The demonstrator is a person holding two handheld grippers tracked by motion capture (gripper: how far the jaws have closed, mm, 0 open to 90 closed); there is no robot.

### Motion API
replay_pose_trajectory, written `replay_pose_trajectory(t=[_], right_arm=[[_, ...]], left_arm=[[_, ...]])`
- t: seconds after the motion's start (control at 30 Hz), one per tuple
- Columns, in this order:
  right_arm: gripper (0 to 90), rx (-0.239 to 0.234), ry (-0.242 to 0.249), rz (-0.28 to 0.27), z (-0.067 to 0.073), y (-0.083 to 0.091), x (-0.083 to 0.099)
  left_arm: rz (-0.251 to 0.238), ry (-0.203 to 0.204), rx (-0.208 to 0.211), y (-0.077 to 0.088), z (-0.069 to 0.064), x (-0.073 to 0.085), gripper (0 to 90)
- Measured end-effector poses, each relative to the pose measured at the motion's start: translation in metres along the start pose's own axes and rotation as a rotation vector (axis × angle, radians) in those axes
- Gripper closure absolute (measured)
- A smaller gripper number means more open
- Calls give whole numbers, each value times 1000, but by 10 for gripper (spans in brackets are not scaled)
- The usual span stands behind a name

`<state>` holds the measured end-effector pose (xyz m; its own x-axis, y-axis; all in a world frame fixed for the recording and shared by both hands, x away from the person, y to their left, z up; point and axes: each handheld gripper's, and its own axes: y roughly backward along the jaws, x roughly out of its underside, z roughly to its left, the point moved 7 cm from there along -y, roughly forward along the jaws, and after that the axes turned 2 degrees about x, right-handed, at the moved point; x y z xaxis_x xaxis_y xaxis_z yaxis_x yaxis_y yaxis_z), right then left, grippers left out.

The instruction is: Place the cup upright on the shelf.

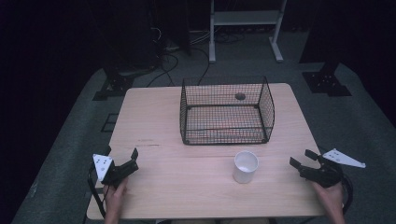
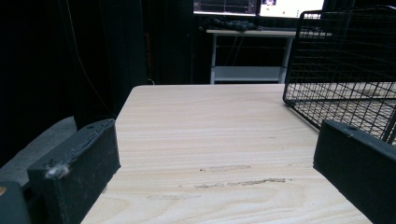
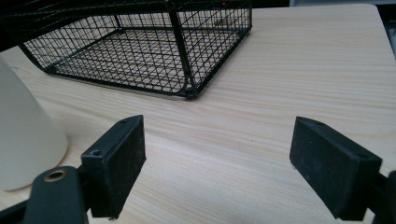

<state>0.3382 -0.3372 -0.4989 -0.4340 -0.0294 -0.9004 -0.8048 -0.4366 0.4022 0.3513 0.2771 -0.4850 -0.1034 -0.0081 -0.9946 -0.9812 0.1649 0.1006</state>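
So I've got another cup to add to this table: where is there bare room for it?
Bare wood lies left of the wire basket, up to the table edge, and along the front between the left gripper and the white cup. A narrower strip runs right of the basket. It is tightest between the cup and the right gripper.

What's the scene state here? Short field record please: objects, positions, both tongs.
table: light wood table
basket: black wire basket, far centre of the table, nothing visible inside
cup: white cup, upright, in front of the basket, apart from it
left tongs: left tongs, open, nothing between the jaws, near left edge
right tongs: right tongs, open, nothing between the jaws, to the right of the cup, not touching it
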Motion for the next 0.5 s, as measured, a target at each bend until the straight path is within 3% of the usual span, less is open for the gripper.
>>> replay_pose_trajectory(t=[0.17, 0.5], right_arm=[[175, -1, 10, 25, -2, -3, 0], [158, -14, 26, 21, 7, -1, -12]], left_arm=[[1, -3, 0, 0, 0, 0, 0], [-3, 0, 1, 0, 0, 0, 0]])
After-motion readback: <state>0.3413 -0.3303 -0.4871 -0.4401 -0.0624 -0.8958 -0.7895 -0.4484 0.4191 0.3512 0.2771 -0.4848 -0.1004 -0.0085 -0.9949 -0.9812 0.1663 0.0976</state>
